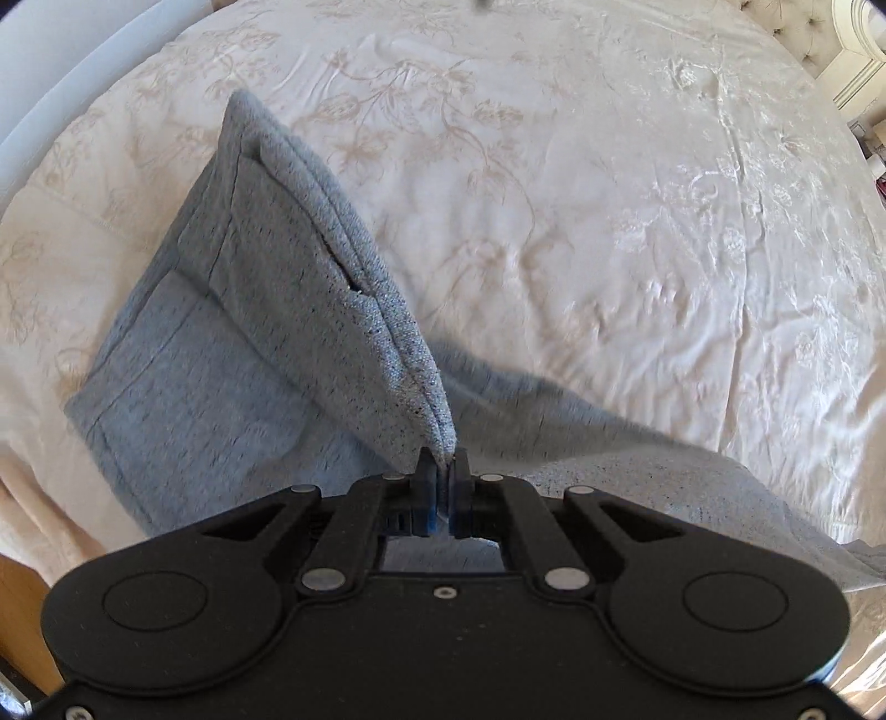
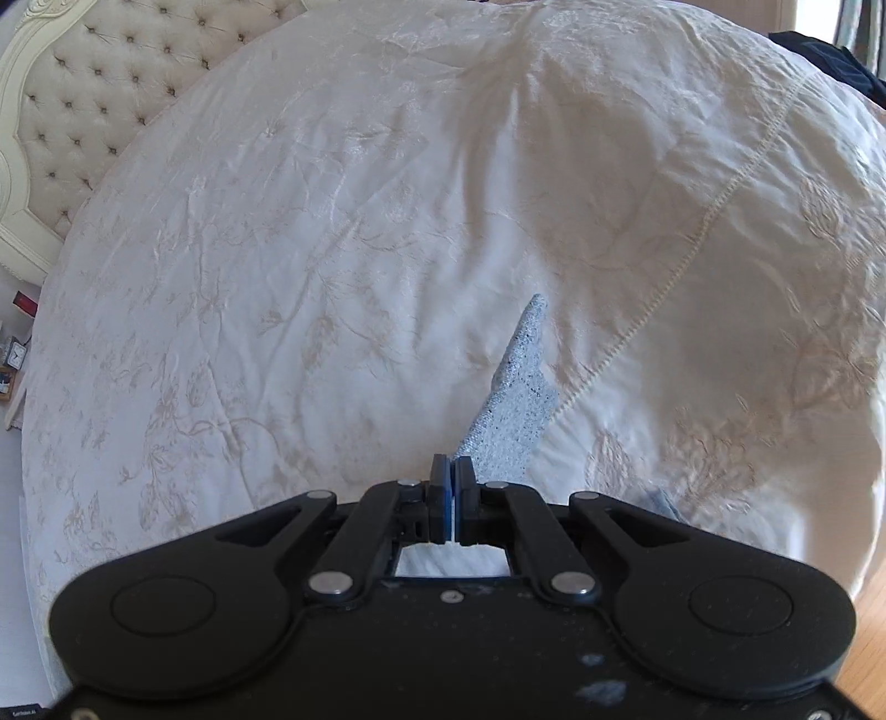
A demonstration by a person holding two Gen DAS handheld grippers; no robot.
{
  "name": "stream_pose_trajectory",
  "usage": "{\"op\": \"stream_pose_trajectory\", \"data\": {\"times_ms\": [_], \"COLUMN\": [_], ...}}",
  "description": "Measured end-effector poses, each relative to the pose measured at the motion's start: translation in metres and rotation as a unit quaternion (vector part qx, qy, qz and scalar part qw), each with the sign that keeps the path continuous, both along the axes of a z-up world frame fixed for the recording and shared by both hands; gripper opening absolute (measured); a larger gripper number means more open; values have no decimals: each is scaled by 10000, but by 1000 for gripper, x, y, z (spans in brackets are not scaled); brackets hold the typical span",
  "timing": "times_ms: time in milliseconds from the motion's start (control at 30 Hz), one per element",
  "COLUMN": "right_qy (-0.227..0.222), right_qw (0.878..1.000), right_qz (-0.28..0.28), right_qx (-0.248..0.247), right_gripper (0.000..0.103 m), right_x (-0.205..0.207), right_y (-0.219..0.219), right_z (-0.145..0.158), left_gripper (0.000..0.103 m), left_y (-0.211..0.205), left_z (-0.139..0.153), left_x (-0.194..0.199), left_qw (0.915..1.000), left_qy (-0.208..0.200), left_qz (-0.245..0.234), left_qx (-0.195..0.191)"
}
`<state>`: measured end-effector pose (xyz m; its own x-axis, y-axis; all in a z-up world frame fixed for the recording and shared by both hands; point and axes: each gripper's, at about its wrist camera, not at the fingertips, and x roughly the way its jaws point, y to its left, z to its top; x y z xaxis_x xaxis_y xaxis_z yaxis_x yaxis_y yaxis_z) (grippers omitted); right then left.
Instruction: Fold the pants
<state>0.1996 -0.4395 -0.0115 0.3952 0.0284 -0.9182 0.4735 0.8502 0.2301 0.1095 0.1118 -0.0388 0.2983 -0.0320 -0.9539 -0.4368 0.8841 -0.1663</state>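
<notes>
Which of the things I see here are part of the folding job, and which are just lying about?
Part of the job:
- pants, grey-blue, partly lifted off the bed
- left tongs, shut on the pants' edge
- right tongs, shut on another part of the pants
- bedspread, the surface they lie on

Just lying about:
- headboard
- clock
- dark cloth at the far edge

A home bedroom is shown. Most of both views is filled by a wide bed covered with a cream bedspread [image 2: 343, 232] embroidered in a pale floral pattern. A button-tufted headboard [image 2: 99, 83] in a carved cream frame is seen at the head — the same headboard [image 1: 803, 33] appears in the left wrist view. Wooden flooring [image 2: 864, 653] is visible beside the bed, and a small clock [image 2: 16, 354] stands on low furniture — ordinary domestic furnishings.
</notes>
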Motion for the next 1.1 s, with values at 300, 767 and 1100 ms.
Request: {"op": "stream_pose_trajectory", "data": {"times_ms": [300, 767, 1100], "right_qy": [509, -939, 183], "right_qw": [9983, 9952, 9951], "right_qz": [-189, -165, -939], "right_qx": [-206, -206, -256], "right_gripper": [2, 2, 2], "right_x": [-62, -19, -136], "right_y": [0, 18, 20], "right_z": [-27, 62, -4], "left_gripper": [5, 4, 4], "left_y": [7, 25, -1], "left_z": [-24, 73, -76], "left_x": [-4, 37, -57], "left_qw": [9990, 9924, 9871], "left_qy": [165, -1024, 781], "left_qz": [259, -635, -1389], "left_qx": [-315, -248, 144]}}
